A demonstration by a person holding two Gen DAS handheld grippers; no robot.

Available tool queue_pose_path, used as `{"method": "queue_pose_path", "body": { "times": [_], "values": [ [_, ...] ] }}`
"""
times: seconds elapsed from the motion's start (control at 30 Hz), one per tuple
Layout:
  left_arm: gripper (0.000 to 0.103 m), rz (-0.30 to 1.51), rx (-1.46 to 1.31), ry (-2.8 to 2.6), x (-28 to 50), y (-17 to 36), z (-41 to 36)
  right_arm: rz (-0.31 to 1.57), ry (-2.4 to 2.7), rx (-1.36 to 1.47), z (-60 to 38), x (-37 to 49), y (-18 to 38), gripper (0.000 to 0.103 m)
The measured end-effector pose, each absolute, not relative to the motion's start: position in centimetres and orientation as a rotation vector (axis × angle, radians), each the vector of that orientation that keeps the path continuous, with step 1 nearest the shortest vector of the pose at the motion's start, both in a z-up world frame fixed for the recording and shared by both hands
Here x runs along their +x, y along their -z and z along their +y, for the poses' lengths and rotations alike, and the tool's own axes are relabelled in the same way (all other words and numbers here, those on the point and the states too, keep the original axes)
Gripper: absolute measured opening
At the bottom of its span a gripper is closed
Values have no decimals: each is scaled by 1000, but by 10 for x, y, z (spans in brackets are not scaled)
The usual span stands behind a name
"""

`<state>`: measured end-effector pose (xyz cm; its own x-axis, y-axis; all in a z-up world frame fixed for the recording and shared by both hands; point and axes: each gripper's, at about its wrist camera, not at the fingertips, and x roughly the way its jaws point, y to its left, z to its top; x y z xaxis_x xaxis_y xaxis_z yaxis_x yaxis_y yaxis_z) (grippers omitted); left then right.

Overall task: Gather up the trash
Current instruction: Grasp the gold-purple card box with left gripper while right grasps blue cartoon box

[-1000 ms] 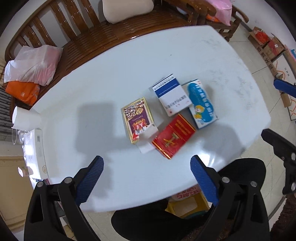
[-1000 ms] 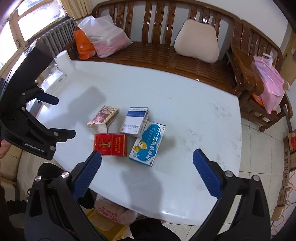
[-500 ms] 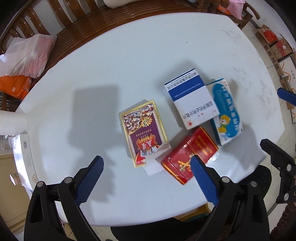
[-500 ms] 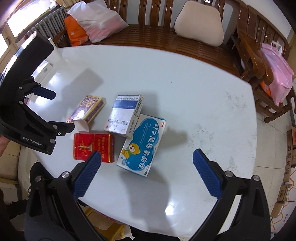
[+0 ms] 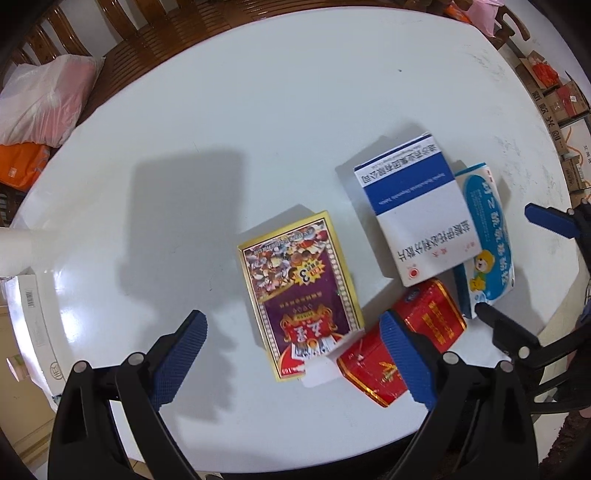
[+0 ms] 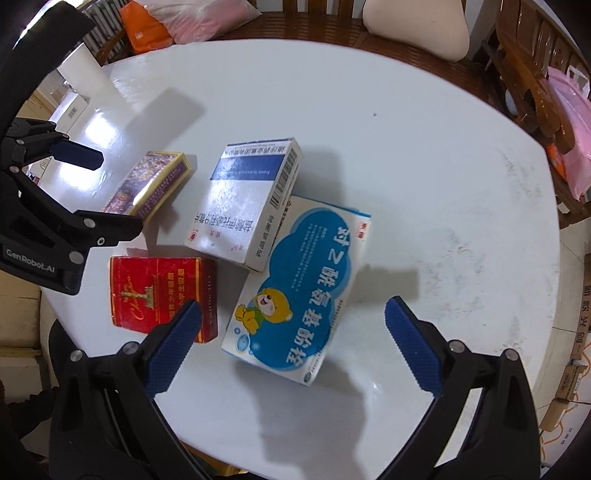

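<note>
Several empty boxes lie together on the white table (image 5: 258,110). A purple and gold card box (image 5: 301,291) with an open white flap sits straight ahead of my open left gripper (image 5: 293,360). A red cigarette pack (image 5: 402,343) lies partly under the left gripper's right finger. A white and blue medicine box (image 6: 245,199) rests partly on a blue box with a cartoon bear (image 6: 299,284). My open right gripper (image 6: 293,347) hovers over the bear box's near end. The red cigarette pack (image 6: 162,295) is by its left finger.
A wooden bench (image 6: 424,51) with a beige cushion (image 6: 415,24) and plastic bags (image 5: 40,99) runs behind the table. A pink bag (image 6: 570,122) hangs on a chair at right. A paper roll (image 6: 86,70) stands at the table's far left. Cartons (image 5: 554,96) sit on the floor.
Both grippers have come down and forward towards the boxes, which now fill more of each view. The boxes have not moved, and both grippers stay open.
</note>
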<state>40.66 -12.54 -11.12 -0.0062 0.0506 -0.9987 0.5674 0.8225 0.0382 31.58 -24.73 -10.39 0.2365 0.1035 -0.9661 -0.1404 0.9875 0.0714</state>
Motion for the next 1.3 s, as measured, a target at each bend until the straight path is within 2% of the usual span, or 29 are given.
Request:
{"method": "queue_pose_path", "body": {
  "times": [0.67,0.8,1.0,1.07,1.1,1.3],
  "values": [
    [92,1577,515,437,451,159,-112,1365,-162,-35,-254,327,134,97],
    [86,1584,511,444,462,166,-112,1360,-156,-54,-253,326,134,96],
    [67,1586,483,467,462,161,-114,1341,-142,-111,-249,322,135,87],
    [66,1582,490,463,465,162,-115,1333,-144,-112,-249,320,133,78],
    [66,1581,491,462,466,162,-115,1330,-145,-113,-249,320,130,70],
    [64,1587,467,445,466,163,-111,1341,-143,-127,-238,322,129,64]
  ]
}}
